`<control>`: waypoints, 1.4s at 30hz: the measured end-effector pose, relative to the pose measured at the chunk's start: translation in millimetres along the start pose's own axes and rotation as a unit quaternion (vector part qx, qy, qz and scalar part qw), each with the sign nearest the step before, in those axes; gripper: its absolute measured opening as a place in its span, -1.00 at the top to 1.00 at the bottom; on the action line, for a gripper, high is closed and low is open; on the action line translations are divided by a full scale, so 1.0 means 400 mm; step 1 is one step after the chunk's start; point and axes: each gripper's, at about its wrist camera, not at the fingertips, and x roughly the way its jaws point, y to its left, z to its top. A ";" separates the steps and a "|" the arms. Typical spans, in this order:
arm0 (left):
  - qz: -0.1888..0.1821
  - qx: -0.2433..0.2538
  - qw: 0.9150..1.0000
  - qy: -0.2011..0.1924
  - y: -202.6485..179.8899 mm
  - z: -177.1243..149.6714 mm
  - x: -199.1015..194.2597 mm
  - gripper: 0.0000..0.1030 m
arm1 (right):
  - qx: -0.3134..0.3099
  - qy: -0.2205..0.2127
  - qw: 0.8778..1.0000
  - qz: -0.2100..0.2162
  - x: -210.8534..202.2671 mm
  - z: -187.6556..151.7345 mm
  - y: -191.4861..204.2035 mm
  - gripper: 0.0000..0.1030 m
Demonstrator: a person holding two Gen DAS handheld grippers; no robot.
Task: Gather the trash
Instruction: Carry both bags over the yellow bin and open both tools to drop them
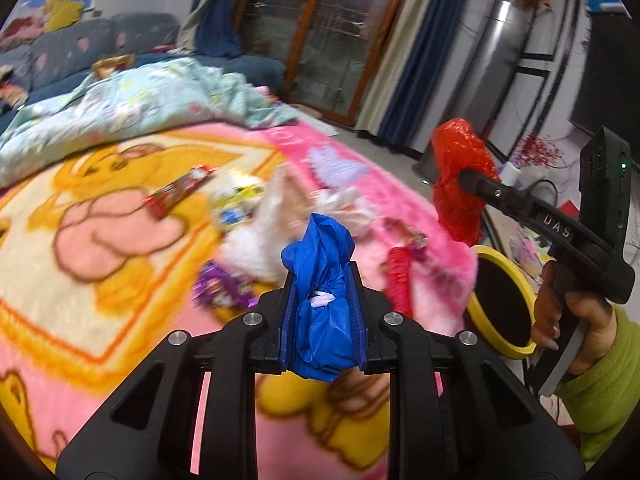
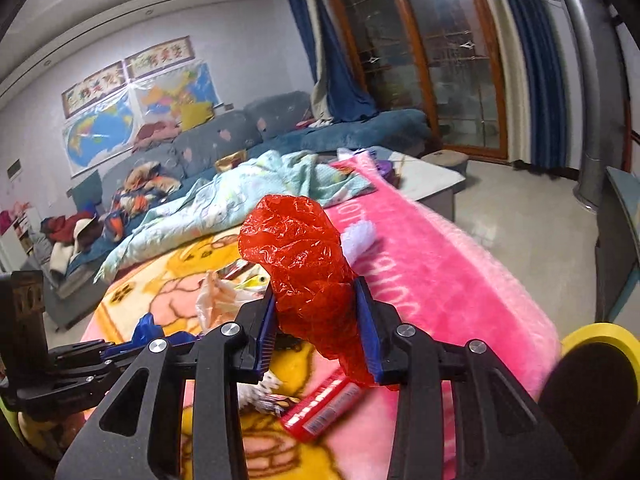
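**Two grippers, two crumpled bags above a littered blanket**

Nearest the left wrist camera, the left gripper point(image 1: 322, 300) has its blue-padded fingers point(image 1: 287, 312) closed tight on a crumpled blue plastic bag point(image 1: 320, 280), which bulges above and below the pads; a scrap of white shows in its folds. In the right wrist view, the right gripper point(image 2: 320, 320) is likewise clamped on a crumpled red plastic bag point(image 2: 308, 272) that rises above its fingers point(image 2: 366, 328). The left camera shows that same red bag point(image 1: 460, 184) held aloft past the blanket's right edge, above a yellow-rimmed round bin with a dark inside point(image 1: 502, 304) that stands just off that edge, beside the person's hand point(image 1: 568, 320) in a green sleeve.

Below both grippers lies a fleecy pink and yellow cartoon-print blanket point(image 1: 100, 280). Near its right edge lie a flat red snack packet point(image 2: 320, 412) and a small red crinkled wrapper point(image 1: 400, 280). Toward the middle sit a purple foil wrapper point(image 1: 224, 288), a translucent white plastic bag point(image 1: 272, 224), a yellow and white wrapper point(image 1: 240, 196), blurred, and a long red packet point(image 1: 180, 192).

Beyond, a pale green patterned quilt point(image 2: 224, 204) is heaped along the far edge, with a grey-blue sofa point(image 2: 224, 140) behind it.
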 end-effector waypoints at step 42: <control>-0.201 0.155 0.964 0.083 -0.573 -0.018 0.336 0.67 | 0.262 -0.006 0.949 -0.175 -0.284 -0.114 -0.576 0.30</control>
